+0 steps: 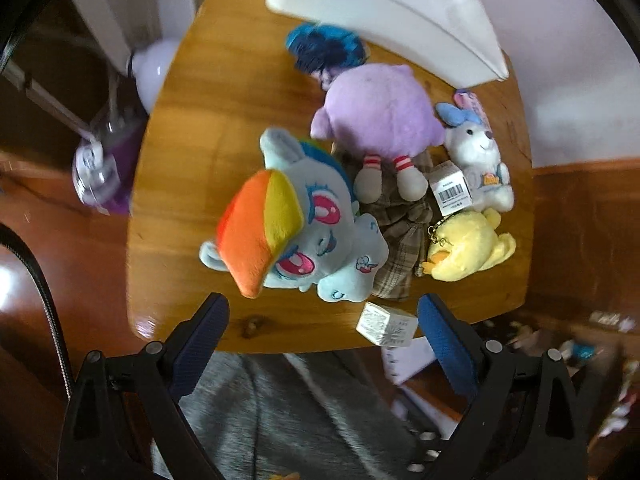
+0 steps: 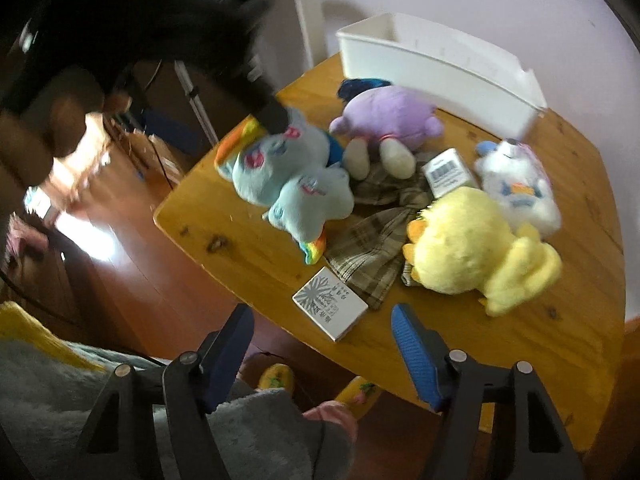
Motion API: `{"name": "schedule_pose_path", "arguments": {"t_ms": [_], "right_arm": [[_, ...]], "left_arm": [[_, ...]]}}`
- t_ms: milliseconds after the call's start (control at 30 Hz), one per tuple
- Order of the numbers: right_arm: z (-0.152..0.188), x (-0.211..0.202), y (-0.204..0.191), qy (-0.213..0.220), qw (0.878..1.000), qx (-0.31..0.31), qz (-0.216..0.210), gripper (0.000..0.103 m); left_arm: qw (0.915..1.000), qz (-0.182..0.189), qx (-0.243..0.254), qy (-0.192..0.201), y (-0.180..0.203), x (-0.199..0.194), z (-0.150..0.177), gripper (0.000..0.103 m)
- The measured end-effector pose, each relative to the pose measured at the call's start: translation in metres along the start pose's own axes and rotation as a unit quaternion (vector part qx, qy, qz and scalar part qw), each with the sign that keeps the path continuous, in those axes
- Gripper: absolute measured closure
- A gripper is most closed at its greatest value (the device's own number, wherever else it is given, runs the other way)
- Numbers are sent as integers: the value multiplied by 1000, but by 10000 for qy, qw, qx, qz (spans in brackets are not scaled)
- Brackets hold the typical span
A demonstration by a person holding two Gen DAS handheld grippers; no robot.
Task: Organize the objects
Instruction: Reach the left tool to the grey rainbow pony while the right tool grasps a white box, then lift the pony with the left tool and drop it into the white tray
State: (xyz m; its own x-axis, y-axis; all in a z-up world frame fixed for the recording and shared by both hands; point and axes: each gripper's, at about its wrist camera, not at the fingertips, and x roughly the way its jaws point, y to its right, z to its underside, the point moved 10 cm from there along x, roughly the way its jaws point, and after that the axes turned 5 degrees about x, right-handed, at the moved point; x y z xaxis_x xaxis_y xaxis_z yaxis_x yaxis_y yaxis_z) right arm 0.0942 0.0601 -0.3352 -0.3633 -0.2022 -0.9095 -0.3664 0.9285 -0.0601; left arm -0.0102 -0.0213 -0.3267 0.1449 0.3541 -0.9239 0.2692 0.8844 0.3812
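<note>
Blue pony plush (image 1: 304, 224) lies mid-frame on the surface (image 1: 192, 160), white bin (image 1: 384, 12) at upper right, both the left claw (image 1: 322, 330) and right claw (image 2: 322, 338) open and empty, so best pinch its body squarely.

You can read no words here. The small white box (image 1: 451, 187) between the toys shows you a barcode with digits too small to make out, and the flat box (image 2: 330, 303) at the bench edge carries blurred printed characters.
</note>
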Motion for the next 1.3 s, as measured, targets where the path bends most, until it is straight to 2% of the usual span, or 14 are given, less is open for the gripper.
{"name": "schedule_pose_path", "arguments": {"t_ms": [100, 233, 400, 500, 600, 767, 933, 1033, 1100, 1300], "right_arm": [[2, 11, -2, -91, 9995, -290, 83, 35], [7, 22, -2, -225, 9979, -600, 83, 41], [8, 31, -1, -327, 9959, -844, 48, 53], [10, 36, 1, -426, 9947, -932, 16, 65], [11, 38, 4, -473, 9939, -992, -6, 69], [6, 37, 10, -499, 9937, -1004, -92, 70], [4, 29, 16, -499, 9932, -1035, -193, 70], [2, 24, 21, -500, 9929, -1049, -243, 70], [1, 19, 25, -503, 9928, -1045, -299, 70], [-12, 8, 32, -464, 9923, -1100, -341, 70]], "left_arm": [[9983, 321, -422, -250, -2, 12, 4, 7], [9933, 647, -869, -394, 0, 24, 7, 7], [9891, 872, -1155, -277, 10, 31, -5, 7], [9873, 841, -1350, -40, 10, 31, -20, 6], [9851, 770, -1528, 151, 5, 28, -30, 6], [9813, 458, -1856, 211, -9, 34, -33, 7], [9765, 160, -2148, 28, -21, 51, -28, 7], [9729, 151, -2304, -149, -27, 64, -22, 22], [9708, 298, -2367, -244, -28, 70, -20, 36], [9820, -132, -1876, -197, -36, 63, -23, 42]]}}
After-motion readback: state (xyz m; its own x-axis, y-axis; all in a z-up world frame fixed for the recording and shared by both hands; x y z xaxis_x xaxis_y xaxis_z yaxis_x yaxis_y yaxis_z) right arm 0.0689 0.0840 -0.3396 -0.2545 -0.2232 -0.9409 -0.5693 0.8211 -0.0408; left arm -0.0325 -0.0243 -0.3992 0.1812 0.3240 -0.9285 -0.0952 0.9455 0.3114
